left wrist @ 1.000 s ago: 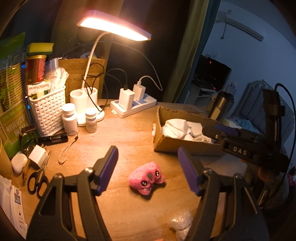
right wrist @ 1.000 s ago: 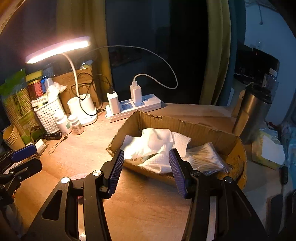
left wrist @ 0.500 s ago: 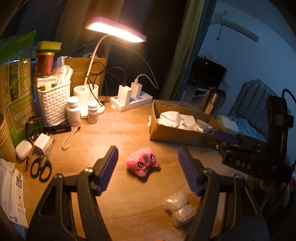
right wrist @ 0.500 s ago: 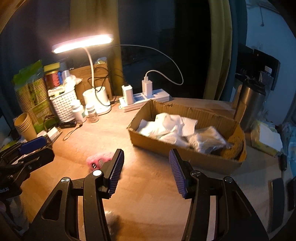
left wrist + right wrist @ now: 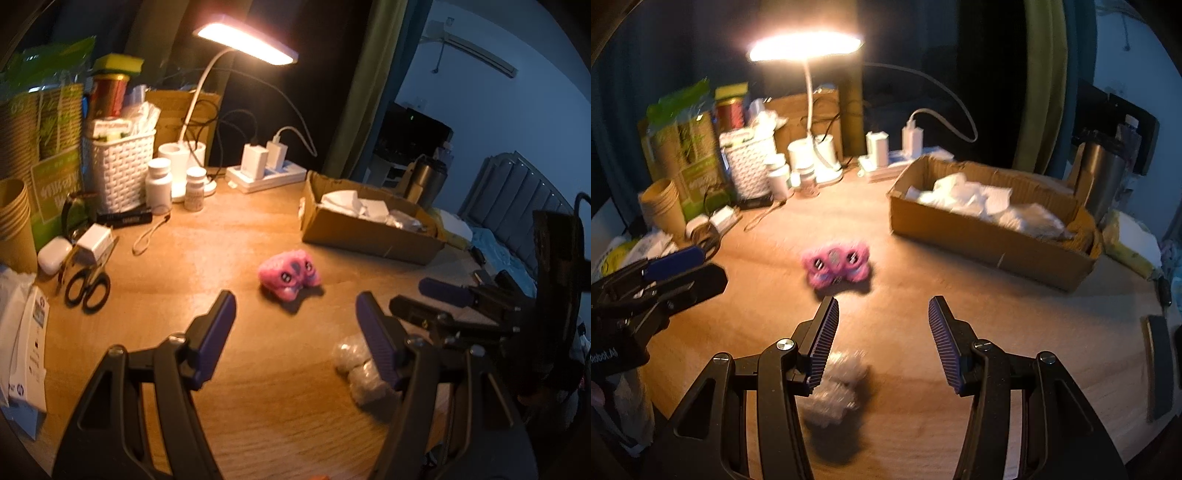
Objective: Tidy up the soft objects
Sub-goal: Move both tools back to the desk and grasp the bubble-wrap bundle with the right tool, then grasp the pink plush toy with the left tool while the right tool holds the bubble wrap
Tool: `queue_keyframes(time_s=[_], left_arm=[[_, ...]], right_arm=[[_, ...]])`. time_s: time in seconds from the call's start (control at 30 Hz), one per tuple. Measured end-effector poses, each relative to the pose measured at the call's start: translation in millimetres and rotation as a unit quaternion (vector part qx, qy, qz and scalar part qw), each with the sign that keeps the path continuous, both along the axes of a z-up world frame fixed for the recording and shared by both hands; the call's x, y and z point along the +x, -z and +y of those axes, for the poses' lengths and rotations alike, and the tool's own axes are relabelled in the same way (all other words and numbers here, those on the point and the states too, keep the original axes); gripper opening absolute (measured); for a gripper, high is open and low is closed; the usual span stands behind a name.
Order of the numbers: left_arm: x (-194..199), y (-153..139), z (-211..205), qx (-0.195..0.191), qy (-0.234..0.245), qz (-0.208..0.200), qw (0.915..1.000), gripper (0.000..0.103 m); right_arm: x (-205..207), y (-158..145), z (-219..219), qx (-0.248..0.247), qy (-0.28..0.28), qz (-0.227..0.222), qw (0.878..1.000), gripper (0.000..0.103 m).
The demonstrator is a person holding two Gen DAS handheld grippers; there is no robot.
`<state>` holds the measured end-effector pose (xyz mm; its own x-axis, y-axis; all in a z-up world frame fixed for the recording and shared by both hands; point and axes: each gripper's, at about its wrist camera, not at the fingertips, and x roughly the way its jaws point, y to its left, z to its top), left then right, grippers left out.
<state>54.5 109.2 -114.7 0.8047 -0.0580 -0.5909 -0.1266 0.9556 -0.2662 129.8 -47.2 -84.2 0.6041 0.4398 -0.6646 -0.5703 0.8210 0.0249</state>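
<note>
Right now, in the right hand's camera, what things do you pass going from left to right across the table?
Paper cups → white basket → pink plush toy → cardboard box → steel tumbler.

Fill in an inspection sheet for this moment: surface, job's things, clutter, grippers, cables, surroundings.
Surface: wooden table, lit by a desk lamp.
Job's things: pink plush toy lying loose mid-table; clear plastic bundle nearer the grippers; cardboard box already holding white cloths.
Clutter: white basket, two pill bottles, scissors, paper cups, metal flask.
Grippers: left gripper and right gripper both open, holding nothing.
Cables: chargers plugged into a power strip; lamp cord behind it.
Surroundings: curtain, dim room with a bed beyond.
</note>
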Motion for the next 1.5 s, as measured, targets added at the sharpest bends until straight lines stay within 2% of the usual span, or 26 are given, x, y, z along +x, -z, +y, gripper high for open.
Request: queue_keyframes(time_s=[0.57,0.67,0.73,0.87,1.1,1.43,1.5], left_arm=[[-3,47,12,-0.009,-0.014,0.069,0.9975,0.069],[1,50,12,-0.010,-0.011,0.074,0.9971,0.069],[4,51,12,-0.009,-0.009,0.076,0.9970,0.069],[14,51,9,-0.003,-0.003,0.081,0.9967,0.069],[39,42,0,0.024,0.010,0.082,0.9963,0.069],[91,42,-12,0.060,0.017,0.096,0.9934,0.069],[107,48,-8,0.062,0.010,0.112,0.9917,0.069]], right_arm=[[-24,49,34,-0.039,-0.054,0.051,0.996,0.054],[-24,59,40,-0.054,-0.061,0.059,0.995,0.046],[-22,62,40,-0.059,-0.065,0.062,0.994,0.045],[-14,62,36,-0.057,-0.068,0.062,0.994,0.044],[13,61,13,-0.046,-0.041,0.065,0.996,0.043],[48,60,-24,-0.019,-0.012,0.072,0.997,0.043],[54,58,-29,-0.011,-0.011,0.072,0.997,0.043]])
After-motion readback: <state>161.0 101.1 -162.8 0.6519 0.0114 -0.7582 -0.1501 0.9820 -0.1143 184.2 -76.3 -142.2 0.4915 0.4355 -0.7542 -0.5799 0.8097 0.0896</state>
